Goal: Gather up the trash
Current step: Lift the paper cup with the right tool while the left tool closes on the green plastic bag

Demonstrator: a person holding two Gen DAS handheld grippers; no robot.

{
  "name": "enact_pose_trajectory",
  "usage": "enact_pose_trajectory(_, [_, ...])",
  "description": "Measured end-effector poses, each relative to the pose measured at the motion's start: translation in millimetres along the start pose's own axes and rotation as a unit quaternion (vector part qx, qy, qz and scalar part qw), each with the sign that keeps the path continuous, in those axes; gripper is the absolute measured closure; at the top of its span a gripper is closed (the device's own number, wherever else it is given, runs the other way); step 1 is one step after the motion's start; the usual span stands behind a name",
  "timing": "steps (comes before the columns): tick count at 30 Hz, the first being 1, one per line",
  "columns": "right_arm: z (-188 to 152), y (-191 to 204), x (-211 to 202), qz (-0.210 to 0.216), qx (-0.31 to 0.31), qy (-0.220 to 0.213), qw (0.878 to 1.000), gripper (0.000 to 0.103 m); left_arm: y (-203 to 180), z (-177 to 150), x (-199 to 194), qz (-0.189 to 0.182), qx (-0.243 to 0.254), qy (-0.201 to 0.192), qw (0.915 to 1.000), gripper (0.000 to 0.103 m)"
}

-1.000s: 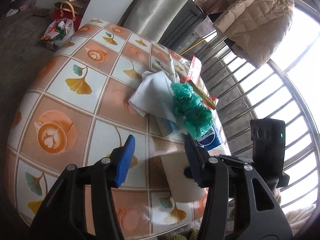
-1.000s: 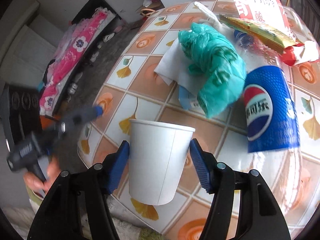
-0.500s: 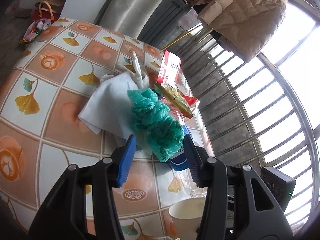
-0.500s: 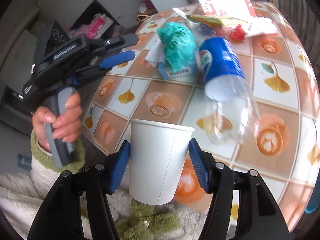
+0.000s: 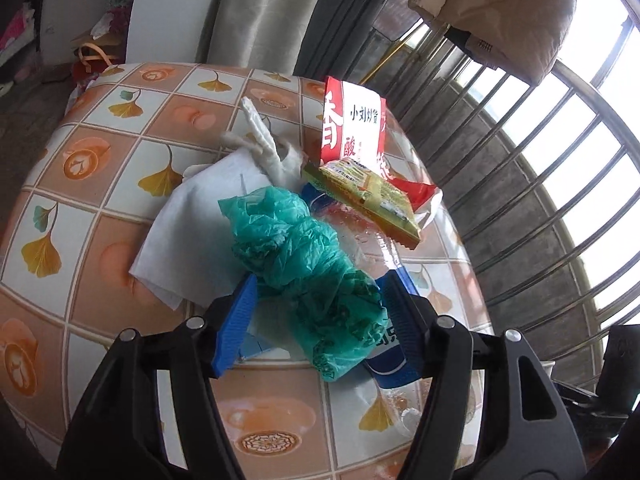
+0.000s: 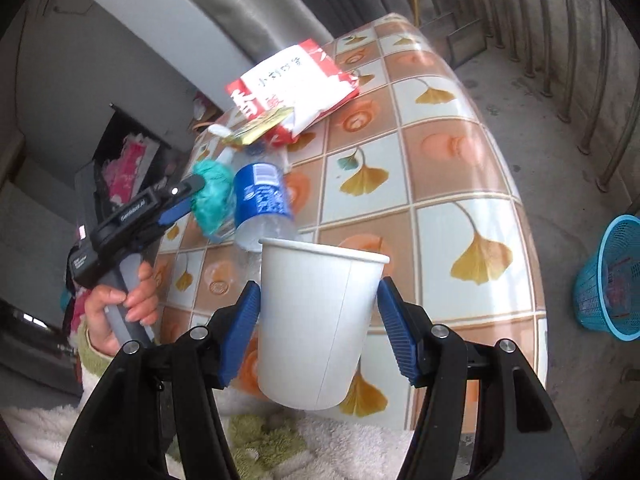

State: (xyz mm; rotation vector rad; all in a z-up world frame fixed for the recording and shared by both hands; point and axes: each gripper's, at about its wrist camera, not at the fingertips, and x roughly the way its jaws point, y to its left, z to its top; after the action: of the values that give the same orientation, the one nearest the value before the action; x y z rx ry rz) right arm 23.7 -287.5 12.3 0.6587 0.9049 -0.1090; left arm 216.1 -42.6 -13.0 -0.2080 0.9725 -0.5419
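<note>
The left gripper (image 5: 316, 320), which a second ago hung over bare tablecloth beside the cup, now straddles the green plastic bag (image 5: 304, 264) at lower centre of the left wrist view; its jaws are opening and the blue pads stand either side of the bag without clearly pressing it. The right gripper (image 6: 316, 328) still pinches the white paper cup (image 6: 316, 324), now carried back past the table (image 6: 460, 148) edge, with the trash left in the upper left of the right wrist view.

The bag covers most of the blue-labelled bottle (image 5: 384, 360) and a small blue carton under it, so both are hard to read. A white cloth (image 5: 192, 232) lies left of the bag; a yellow wrapper (image 5: 364, 196) and a red-and-white snack packet (image 5: 352, 128) lie beyond. A teal basket (image 6: 612, 276) stands on the floor at the right edge.
</note>
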Motion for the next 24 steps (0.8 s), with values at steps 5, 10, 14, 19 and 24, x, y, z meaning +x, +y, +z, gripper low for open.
enact_pose_trajectory(5, [13.1,-4.4,29.6,-0.016,0.011,0.012,1.0,0.043,-4.2,-4.0,2.7,0.015,0.014,-0.005,0.9998,0.046])
enact_pose_trajectory(10, [16.4,-6.0,47.9,-0.022,0.007,0.028,0.999,0.041,-6.7,-9.6,0.8,0.009,0.023,0.003,0.9997,0.062])
enact_pose_trajectory(14, [19.5,-8.1,52.7,-0.015,0.01,0.034,0.999,0.04,-5.3,-10.3,-1.9,0.0,0.022,0.004,0.9998,0.072])
enact_pose_trajectory(19, [24.5,-13.0,58.6,0.003,0.025,0.048,0.999,0.038,-5.5,-13.9,-7.4,0.0,0.03,-0.001,0.9995,0.081])
enact_pose_trajectory(24, [27.7,-15.9,67.4,0.023,0.036,0.062,0.997,0.038,-3.7,-15.9,-17.4,0.0,0.034,-0.011,0.9994,0.087])
